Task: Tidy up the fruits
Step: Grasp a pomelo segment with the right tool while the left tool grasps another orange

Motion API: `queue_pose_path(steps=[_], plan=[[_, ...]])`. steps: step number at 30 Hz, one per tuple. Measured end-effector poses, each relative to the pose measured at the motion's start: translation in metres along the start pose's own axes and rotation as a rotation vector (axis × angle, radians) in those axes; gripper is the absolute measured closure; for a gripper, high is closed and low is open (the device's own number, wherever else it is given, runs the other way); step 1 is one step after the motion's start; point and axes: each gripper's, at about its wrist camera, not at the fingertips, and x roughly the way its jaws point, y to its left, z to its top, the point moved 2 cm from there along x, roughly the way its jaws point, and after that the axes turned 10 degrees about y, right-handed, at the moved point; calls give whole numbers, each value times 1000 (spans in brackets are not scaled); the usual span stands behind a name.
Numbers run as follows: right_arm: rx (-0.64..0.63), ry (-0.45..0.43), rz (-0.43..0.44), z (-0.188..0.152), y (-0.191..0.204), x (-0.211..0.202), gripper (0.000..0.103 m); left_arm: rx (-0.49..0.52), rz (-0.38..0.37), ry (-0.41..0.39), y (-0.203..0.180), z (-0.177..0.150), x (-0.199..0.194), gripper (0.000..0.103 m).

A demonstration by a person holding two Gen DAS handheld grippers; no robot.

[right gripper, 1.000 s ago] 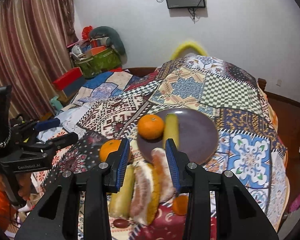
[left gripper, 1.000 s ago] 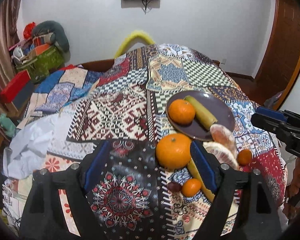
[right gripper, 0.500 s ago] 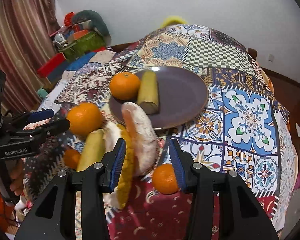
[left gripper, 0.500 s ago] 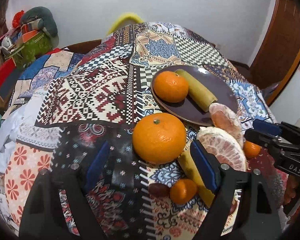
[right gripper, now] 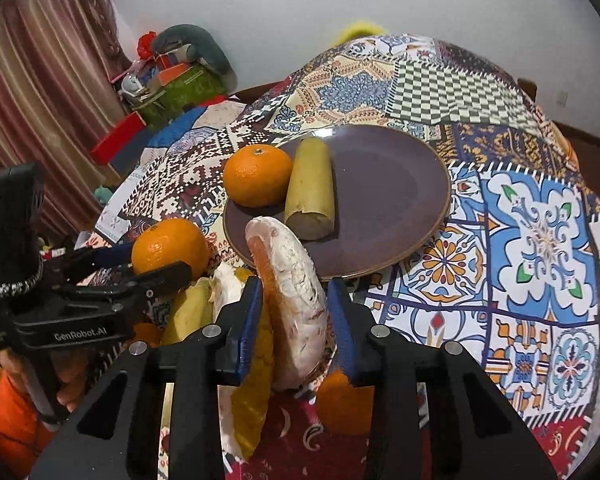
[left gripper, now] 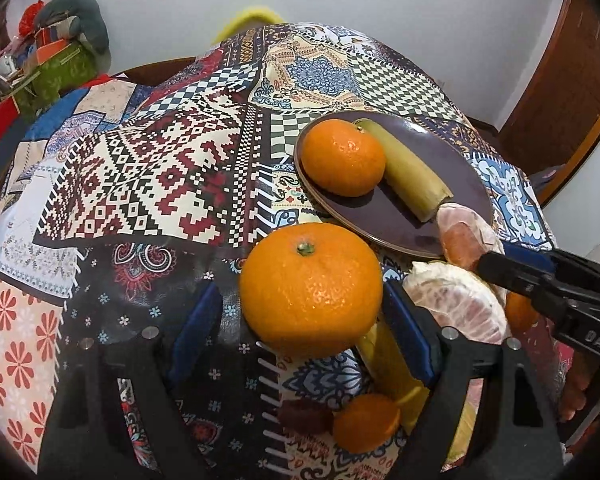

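Observation:
A purple plate on the patchwork cloth holds an orange and a cut banana piece. My left gripper is open around a large orange lying on the cloth before the plate. My right gripper is open around a peeled pomelo segment at the plate's near rim. A second pomelo piece, a banana, small oranges and a dark date lie nearby.
The table's right edge drops off toward a wooden door. Boxes and bags are piled at the back left by a curtain. A yellow chair back stands behind the table.
Both grippers moved down and forward. The large orange now sits between my left fingers, and the pomelo segment sits deeper between my right fingers.

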Motion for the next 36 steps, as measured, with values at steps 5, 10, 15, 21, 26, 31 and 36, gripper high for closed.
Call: queue_pose_path(steps=[5,10,15,21,26,31,36], plan=[[-4,14,5,0,0,6,76,-11,-34,0,2,-1,0,27],[-11,29,-10,1,2,7,76,0,-40,-1,-1,-3,-4,34],[-25,52,-31,2,4,9,76,-11,-42,5,-1,-5,-7,34],[-38,32,-50,1,6,7,79,-11,-25,6,-1,-8,-10,34],[-72,-6,-86,-4,14,-4,81,7,-10,9,-1,-12,-14,34],[-52,-23,-59,-5,12,-13,82,20,7,2,-2,-15,-20,35],[-49,-58,-62,-3,14,-24,82,17,4,-16,-3,-13,-29,35]])
